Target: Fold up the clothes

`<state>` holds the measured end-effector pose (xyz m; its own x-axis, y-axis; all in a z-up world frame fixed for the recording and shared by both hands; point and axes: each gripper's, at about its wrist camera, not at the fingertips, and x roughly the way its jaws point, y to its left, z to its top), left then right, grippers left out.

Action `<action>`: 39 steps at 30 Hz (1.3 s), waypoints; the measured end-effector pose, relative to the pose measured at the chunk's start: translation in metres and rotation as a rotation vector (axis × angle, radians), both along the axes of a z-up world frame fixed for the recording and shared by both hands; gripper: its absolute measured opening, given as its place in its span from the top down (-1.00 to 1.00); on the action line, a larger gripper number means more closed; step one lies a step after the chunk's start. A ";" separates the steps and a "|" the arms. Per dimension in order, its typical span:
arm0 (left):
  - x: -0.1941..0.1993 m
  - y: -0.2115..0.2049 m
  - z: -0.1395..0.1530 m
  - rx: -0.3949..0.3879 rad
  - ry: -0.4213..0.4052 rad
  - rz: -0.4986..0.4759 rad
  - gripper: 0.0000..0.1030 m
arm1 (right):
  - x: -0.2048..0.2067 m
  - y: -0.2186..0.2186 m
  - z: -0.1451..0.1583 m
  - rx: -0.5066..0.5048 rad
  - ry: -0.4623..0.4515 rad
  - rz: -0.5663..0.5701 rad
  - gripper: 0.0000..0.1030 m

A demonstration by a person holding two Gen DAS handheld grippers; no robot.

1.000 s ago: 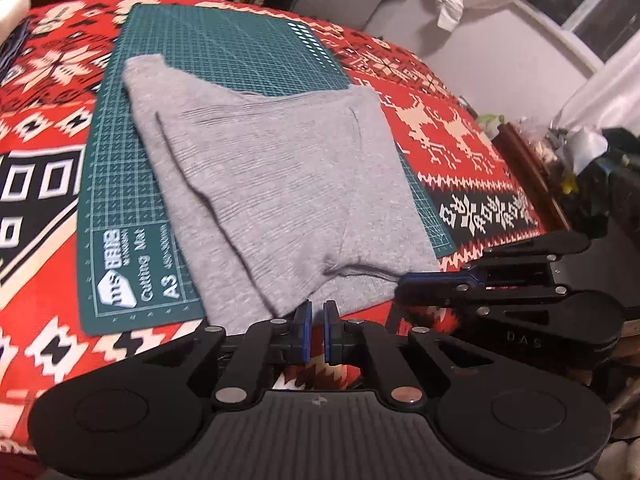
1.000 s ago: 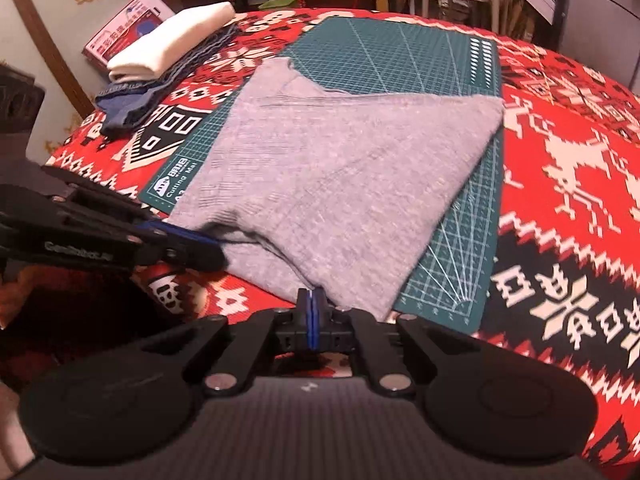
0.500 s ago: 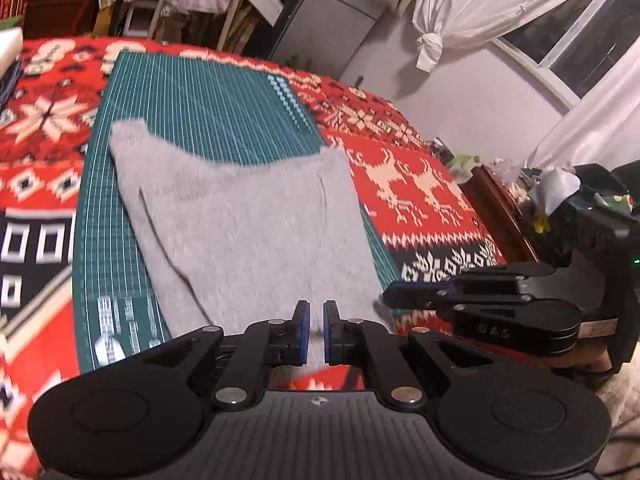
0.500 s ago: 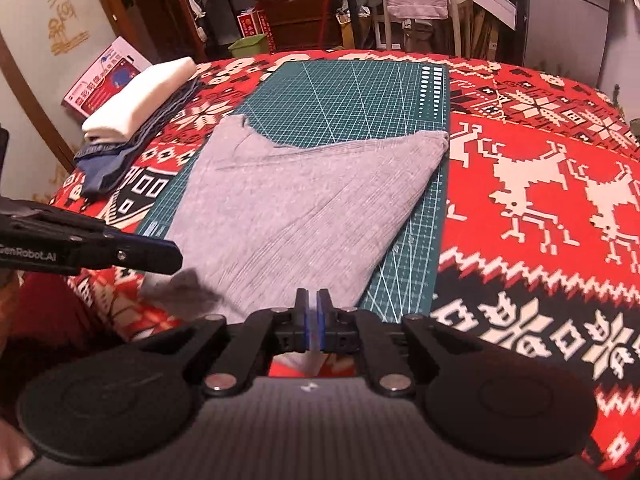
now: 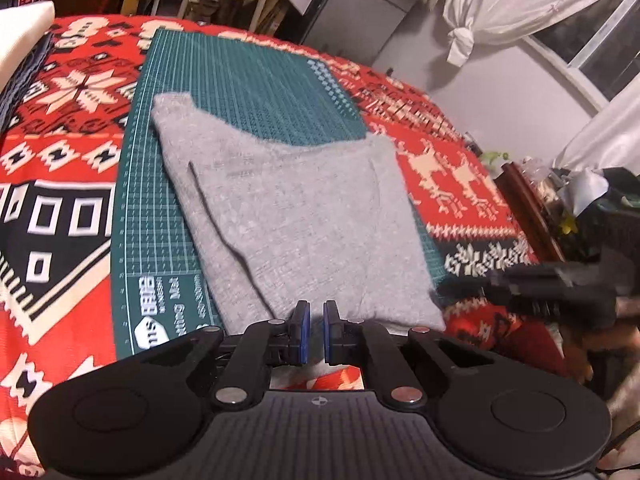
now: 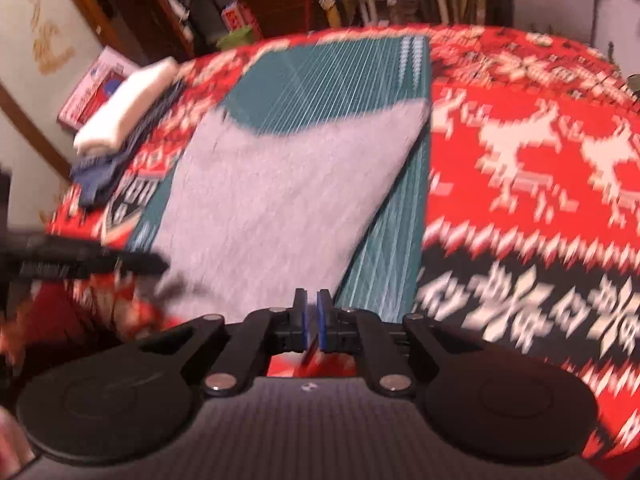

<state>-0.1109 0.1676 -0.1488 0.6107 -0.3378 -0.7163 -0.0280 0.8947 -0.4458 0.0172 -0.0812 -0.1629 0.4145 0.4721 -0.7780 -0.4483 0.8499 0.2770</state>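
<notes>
The grey knit sweater (image 5: 296, 216) lies folded flat on the green cutting mat (image 5: 256, 80), overhanging its near edge. Soft, limp, light; pinch corners. Left gripper (image 5: 315, 330) and right gripper (image 6: 311, 322): narrowly parted, empty.

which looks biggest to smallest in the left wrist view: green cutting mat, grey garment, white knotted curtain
1. green cutting mat, though the garment hides part of it
2. grey garment, lying on the mat
3. white knotted curtain, far off, so its true size is unsure
</notes>
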 end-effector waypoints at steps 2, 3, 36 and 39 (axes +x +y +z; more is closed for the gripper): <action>0.001 0.002 0.003 -0.005 -0.012 0.009 0.91 | 0.019 0.000 0.004 0.008 -0.054 -0.022 0.86; 0.002 0.004 0.004 -0.008 -0.016 0.020 0.91 | 0.030 0.001 0.006 0.011 -0.082 -0.032 0.86; 0.008 0.030 0.028 0.226 -0.084 0.187 -0.11 | 0.032 0.018 0.027 -0.038 -0.151 0.025 -0.69; 0.007 0.025 0.033 0.292 -0.108 0.193 -0.22 | 0.024 0.017 0.031 -0.052 -0.160 0.044 -0.95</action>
<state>-0.1042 0.1921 -0.1156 0.7206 0.0006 -0.6934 -0.1755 0.9676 -0.1815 0.0412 -0.0637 -0.1319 0.5150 0.4534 -0.7275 -0.5204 0.8397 0.1549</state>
